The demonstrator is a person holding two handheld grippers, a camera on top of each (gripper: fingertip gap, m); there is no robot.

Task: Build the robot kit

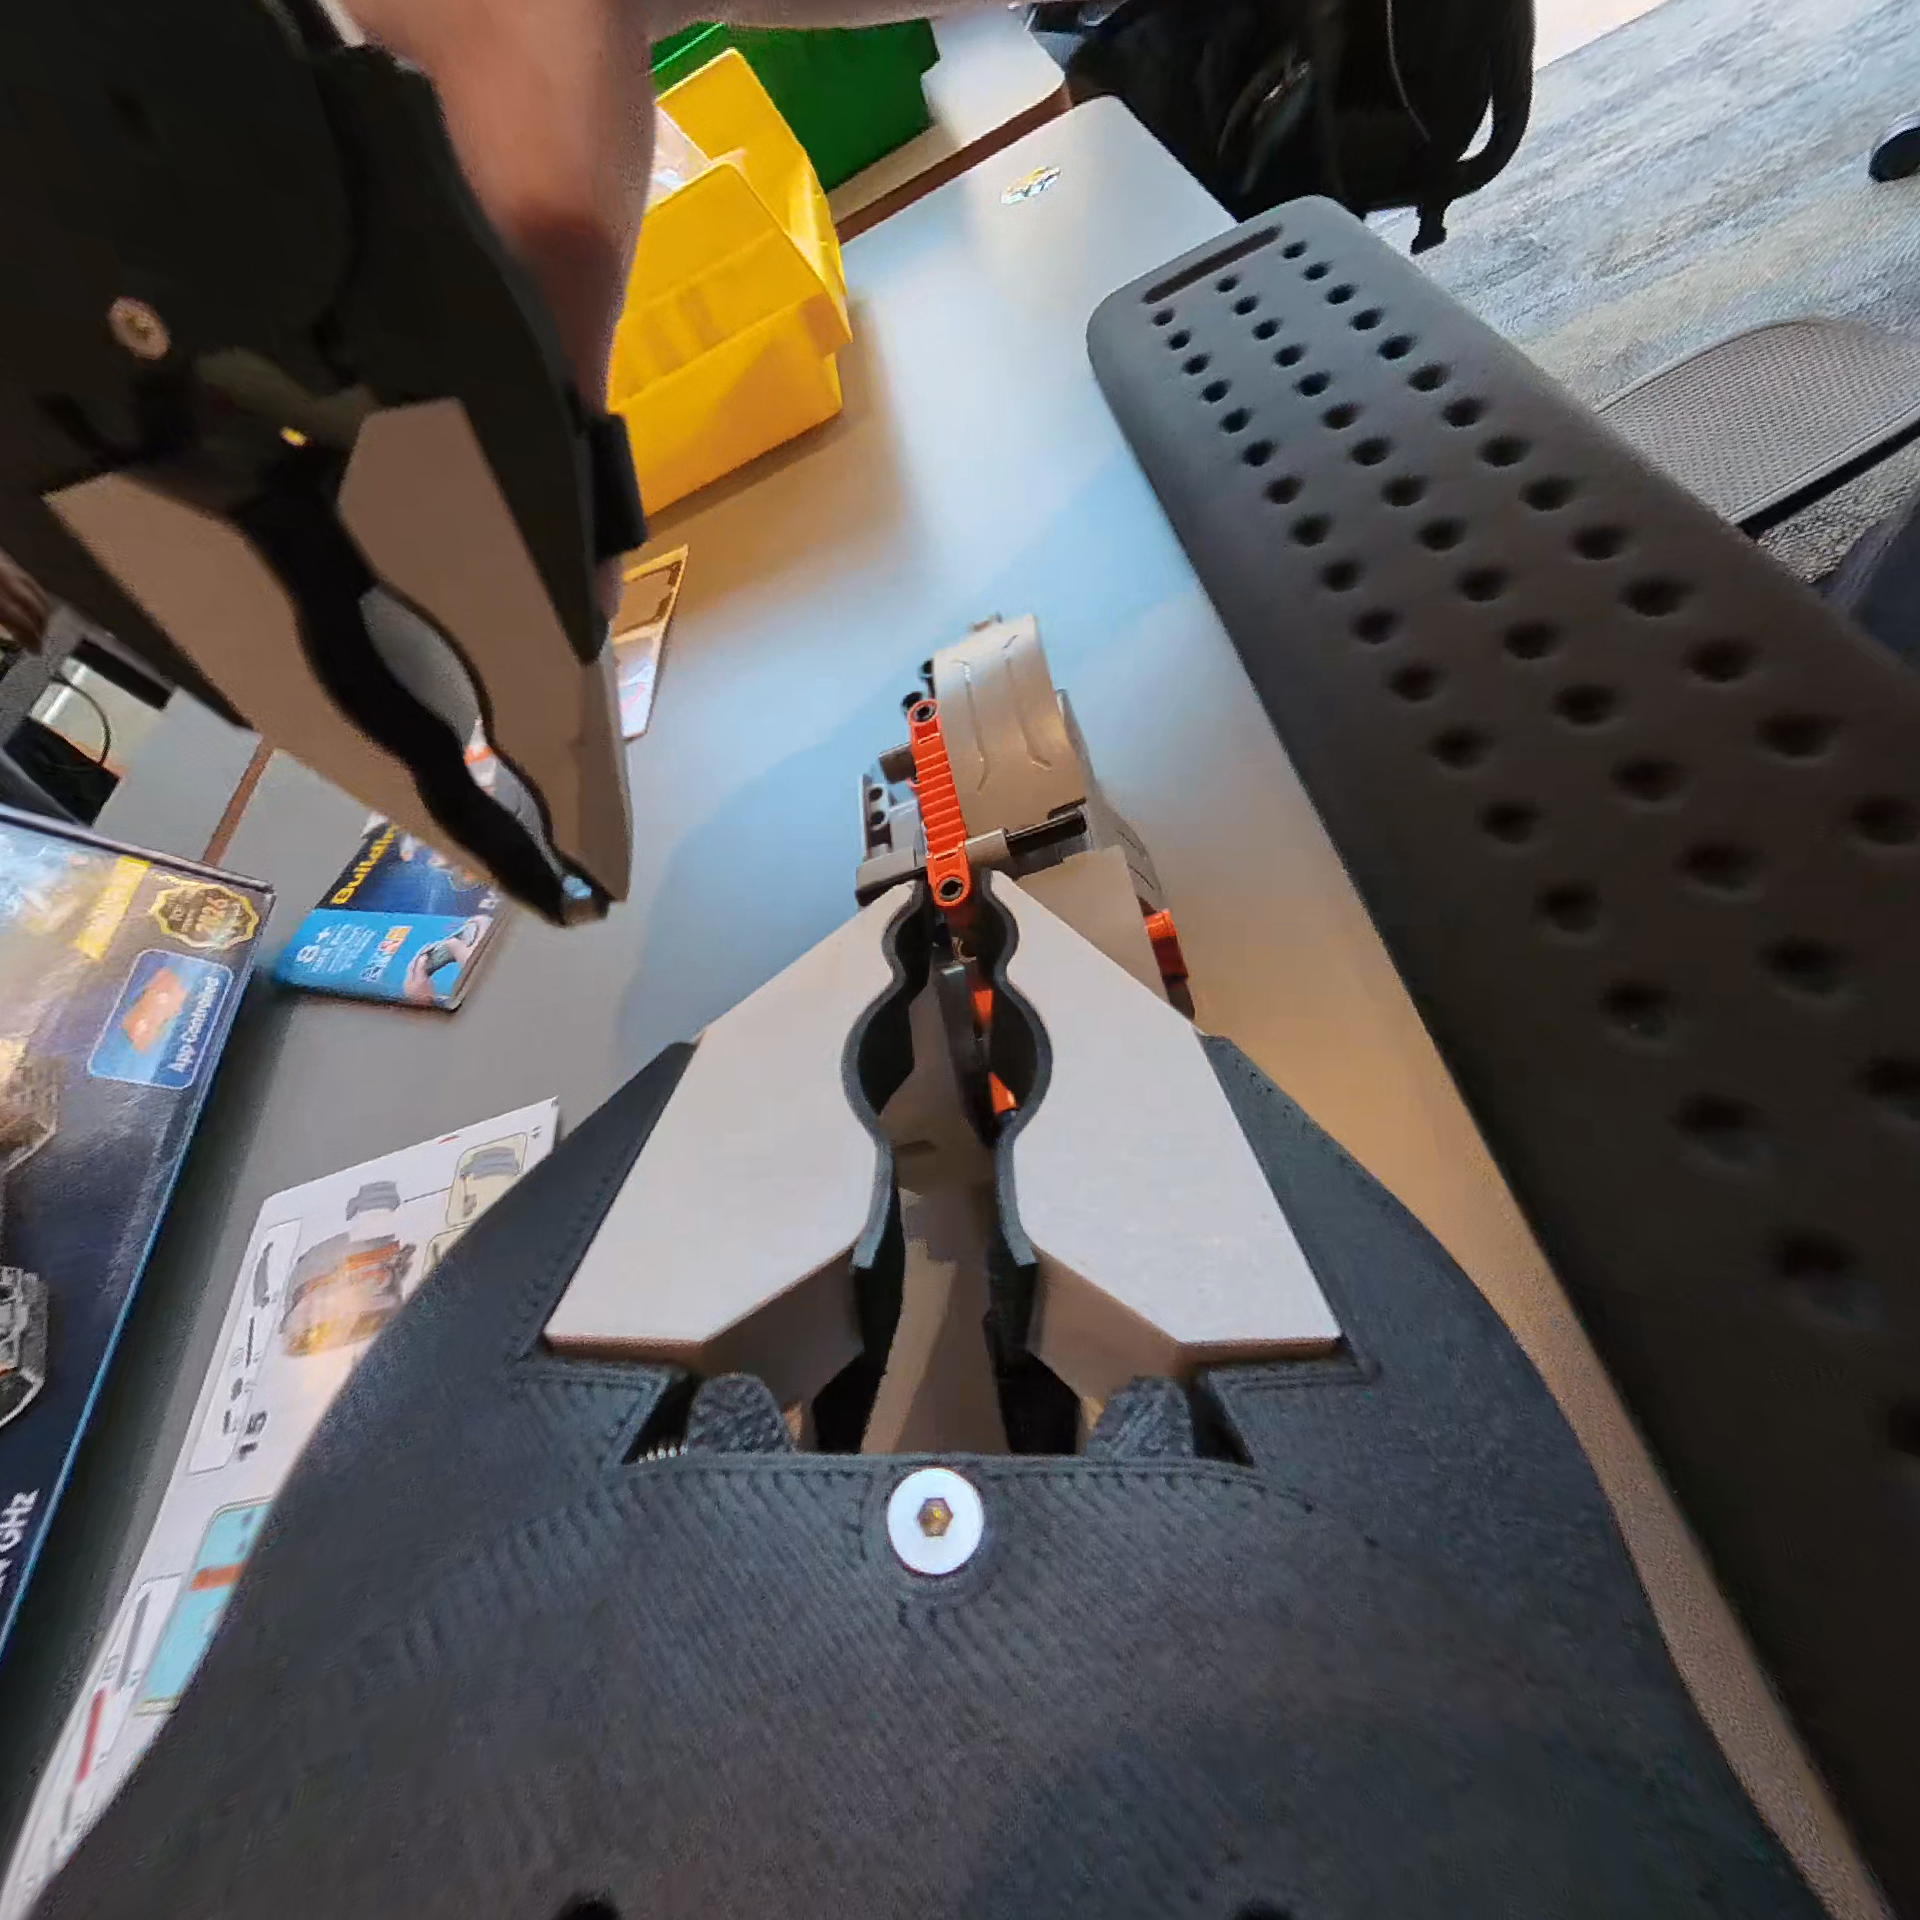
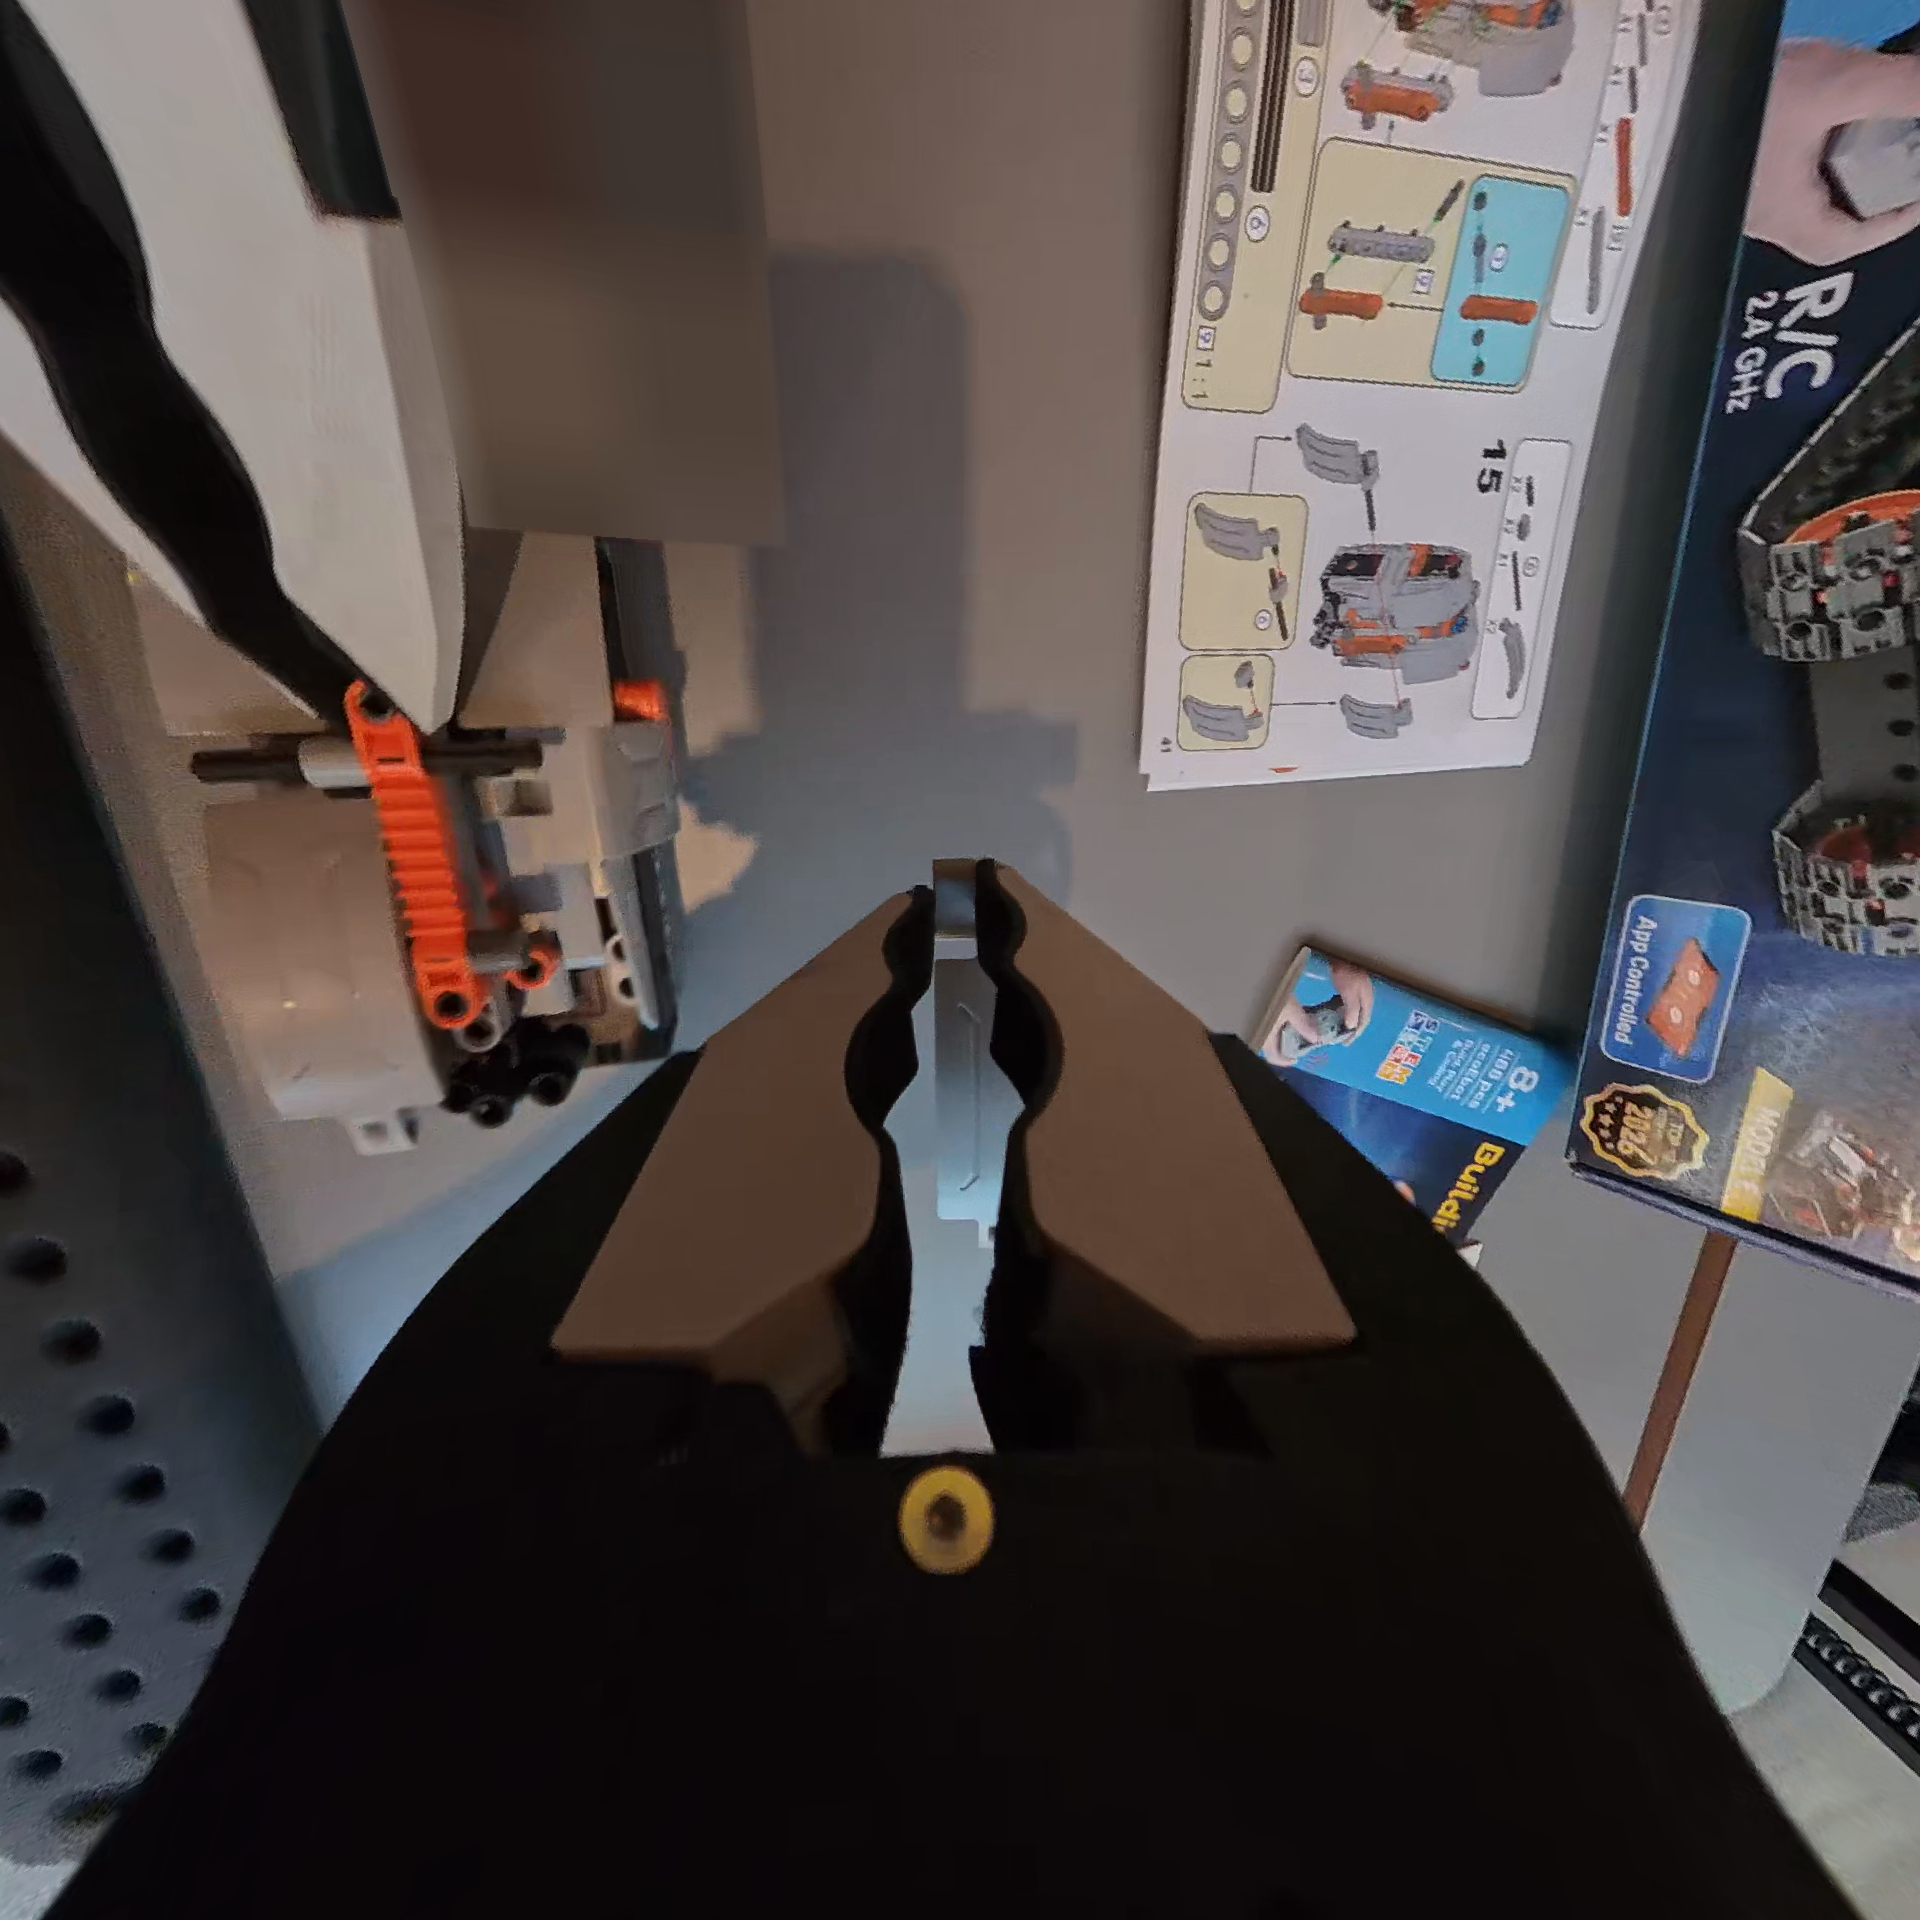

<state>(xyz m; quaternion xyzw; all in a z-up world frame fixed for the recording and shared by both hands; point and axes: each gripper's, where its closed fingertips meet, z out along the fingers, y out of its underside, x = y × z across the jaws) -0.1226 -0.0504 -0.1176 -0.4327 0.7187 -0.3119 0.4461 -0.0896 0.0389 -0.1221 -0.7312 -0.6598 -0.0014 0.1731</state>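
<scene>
My left gripper (image 1: 951, 902) is shut on a grey and orange brick assembly (image 1: 987, 769) and holds it just over the grey table (image 1: 790, 665). An orange toothed beam (image 1: 938, 800) runs down its front. My right gripper (image 2: 958, 883) is shut on a thin grey curved panel piece (image 2: 958, 1039). In the left wrist view the right gripper (image 1: 577, 899) hangs above and to the left of the assembly, apart from it. In the right wrist view the left gripper (image 2: 400, 701) pinches the assembly (image 2: 343, 997) at the orange beam (image 2: 416, 852).
An open instruction sheet (image 2: 1351, 416), a blue product box (image 2: 1829, 727) and a small blue booklet (image 2: 1403, 1070) lie on the table. Yellow bins (image 1: 727, 312) and a green bin (image 1: 831, 83) stand farther back. A black perforated chair back (image 1: 1507, 623) runs along the table edge. Tip to tip, the grippers are about 10 cm apart.
</scene>
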